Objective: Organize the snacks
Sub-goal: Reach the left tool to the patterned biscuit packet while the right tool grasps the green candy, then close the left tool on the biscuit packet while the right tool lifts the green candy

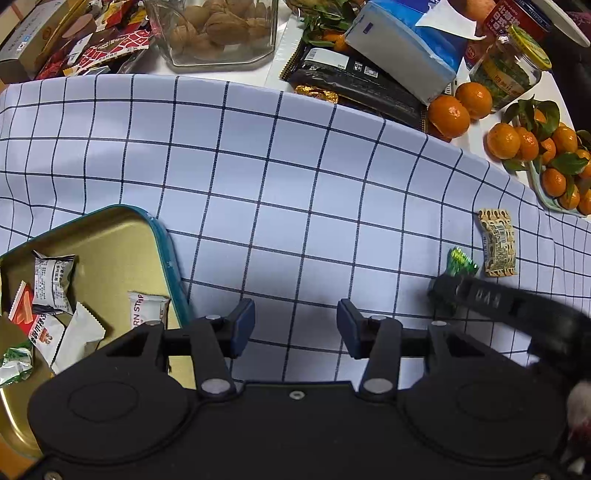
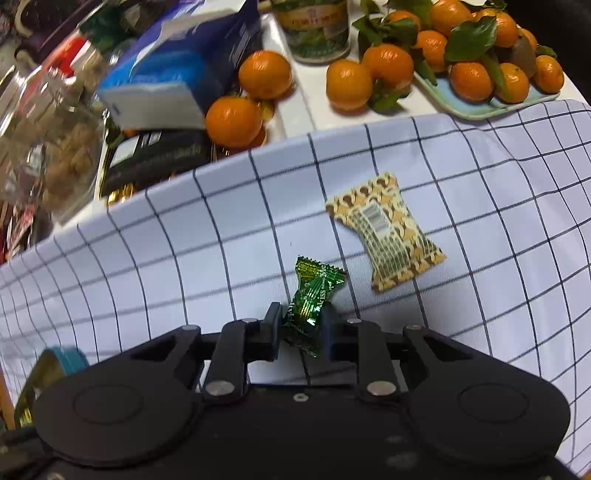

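A green foil candy (image 2: 312, 295) lies on the checked cloth (image 2: 184, 251), its lower end pinched between the pads of my right gripper (image 2: 301, 330), which is shut on it. In the left wrist view the same green candy (image 1: 460, 261) pokes out beyond the right gripper's fingertips (image 1: 445, 291). A beige patterned snack packet (image 2: 386, 230) rests just right of the candy, also seen as the beige packet (image 1: 498, 242). My left gripper (image 1: 295, 328) hangs open over bare cloth (image 1: 277, 184), right of a gold tin (image 1: 110, 236) holding several wrapped snacks.
Behind the cloth stand a glass jar of walnuts (image 1: 218, 29), a blue tissue pack (image 1: 402, 48), a black snack bag (image 1: 354, 85), a jar with a yellow lid (image 1: 513, 66) and loose mandarins (image 1: 448, 114). A tray of leafy mandarins (image 2: 480, 66) sits at the far right.
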Available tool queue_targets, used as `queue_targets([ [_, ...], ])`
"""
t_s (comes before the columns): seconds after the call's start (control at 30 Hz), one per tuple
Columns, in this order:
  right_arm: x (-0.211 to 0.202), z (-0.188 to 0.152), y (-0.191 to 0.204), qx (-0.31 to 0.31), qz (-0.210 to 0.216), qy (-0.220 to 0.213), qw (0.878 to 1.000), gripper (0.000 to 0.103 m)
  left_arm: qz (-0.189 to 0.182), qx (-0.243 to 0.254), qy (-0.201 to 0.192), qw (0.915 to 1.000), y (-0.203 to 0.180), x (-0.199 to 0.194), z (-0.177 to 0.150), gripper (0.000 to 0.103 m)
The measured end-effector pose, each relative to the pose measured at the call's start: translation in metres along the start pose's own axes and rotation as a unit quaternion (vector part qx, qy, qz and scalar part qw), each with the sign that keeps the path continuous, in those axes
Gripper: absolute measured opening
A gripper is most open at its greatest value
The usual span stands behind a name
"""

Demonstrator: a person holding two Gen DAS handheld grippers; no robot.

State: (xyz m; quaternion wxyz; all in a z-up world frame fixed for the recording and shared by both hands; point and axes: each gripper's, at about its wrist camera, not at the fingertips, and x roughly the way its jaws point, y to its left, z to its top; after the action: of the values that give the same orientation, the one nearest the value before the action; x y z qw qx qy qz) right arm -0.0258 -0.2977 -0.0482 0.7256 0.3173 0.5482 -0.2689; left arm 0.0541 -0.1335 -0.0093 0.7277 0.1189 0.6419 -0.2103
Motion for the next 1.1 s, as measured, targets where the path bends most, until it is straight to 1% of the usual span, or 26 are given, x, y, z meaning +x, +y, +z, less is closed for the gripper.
queue_targets([
  [0.13, -0.006, -0.01, 0.0, -0.041, 0.007, 0.02, 0.999, 0.023, -0.002, -0.004, 0.005, 1.0, -0.006, 0.005, 0.003, 0.055],
  [0.23, -0.011, -0.015, -0.004, -0.066, -0.002, 0.018, 0.998, 0.023, -0.007, -0.005, 0.003, 1.0, -0.016, 0.006, 0.005, 0.055],
  [0.37, -0.02, -0.022, -0.026, -0.081, -0.015, 0.014, 0.996, 0.023, -0.022, -0.007, -0.005, 0.9997, -0.037, 0.008, 0.01, 0.055],
  [0.57, -0.028, -0.024, -0.072, -0.065, -0.031, 0.013, 0.997, 0.023, -0.046, 0.009, -0.016, 0.9988, -0.083, 0.013, 0.013, 0.055],
  [0.77, -0.037, -0.022, -0.109, -0.046, -0.022, -0.001, 0.999, 0.023, -0.072, 0.014, -0.06, 0.9955, -0.125, 0.014, 0.015, 0.055],
  [0.87, -0.04, -0.02, -0.122, -0.048, -0.024, -0.003, 0.999, 0.023, -0.058, 0.026, -0.074, 0.9952, -0.145, 0.02, 0.016, 0.055],
  [0.93, -0.043, -0.02, -0.126, -0.049, -0.022, -0.004, 0.999, 0.023, -0.05, 0.031, -0.076, 0.9953, -0.154, 0.027, 0.016, 0.055],
  [1.0, -0.045, -0.02, -0.127, -0.052, -0.018, -0.007, 0.998, 0.023, -0.053, 0.028, -0.073, 0.9955, -0.16, 0.033, 0.017, 0.055],
  [1.1, -0.042, -0.019, -0.125, -0.061, -0.024, -0.005, 0.998, 0.023, -0.063, 0.026, -0.075, 0.9948, -0.168, 0.036, 0.019, 0.055],
])
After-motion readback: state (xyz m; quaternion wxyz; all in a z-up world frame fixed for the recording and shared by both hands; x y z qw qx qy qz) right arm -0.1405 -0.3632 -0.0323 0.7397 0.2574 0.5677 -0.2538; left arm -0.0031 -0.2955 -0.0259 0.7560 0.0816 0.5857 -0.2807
